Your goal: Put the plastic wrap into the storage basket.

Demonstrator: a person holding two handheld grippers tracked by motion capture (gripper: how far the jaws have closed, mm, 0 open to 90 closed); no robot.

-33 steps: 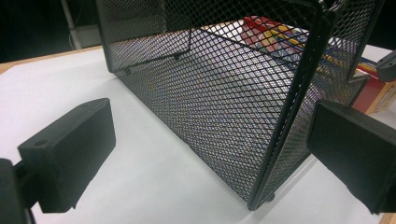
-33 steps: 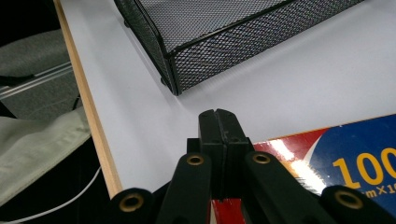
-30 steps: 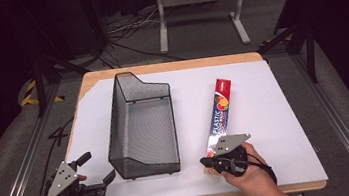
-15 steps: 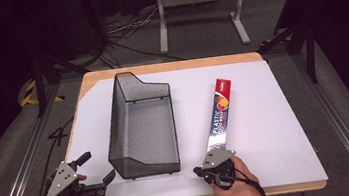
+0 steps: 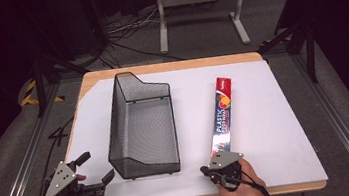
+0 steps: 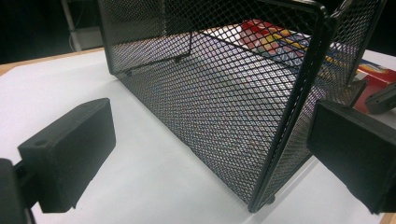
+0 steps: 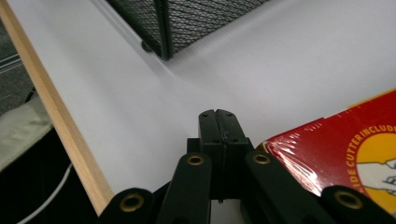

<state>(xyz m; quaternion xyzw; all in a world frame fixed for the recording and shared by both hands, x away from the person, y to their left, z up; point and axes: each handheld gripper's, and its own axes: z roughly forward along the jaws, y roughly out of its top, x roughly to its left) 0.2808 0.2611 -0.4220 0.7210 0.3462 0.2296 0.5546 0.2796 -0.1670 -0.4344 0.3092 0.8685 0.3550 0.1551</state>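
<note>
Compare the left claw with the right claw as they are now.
The left claw has its jaws spread wide, aimed at the mesh basket; the right claw has its jaws pressed together on nothing. The left sits off the table's corner; the right lies beside the plastic wrap box. Both are hand-held.

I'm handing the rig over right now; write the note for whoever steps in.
Left hand-held gripper: open, empty, at the near-left table corner, aimed at the black wire-mesh basket and not touching it.
Right hand-held gripper: jaws shut on nothing, beside the near end of the long red plastic-wrap box.
The basket stands empty mid-table on the white table cover; the box lies flat to its right, clear of it.
Done: nothing moved into the basket yet.
Left, most likely: open the right hand-held gripper, grip the box and put it in the basket, steadying the basket with the left.
</note>
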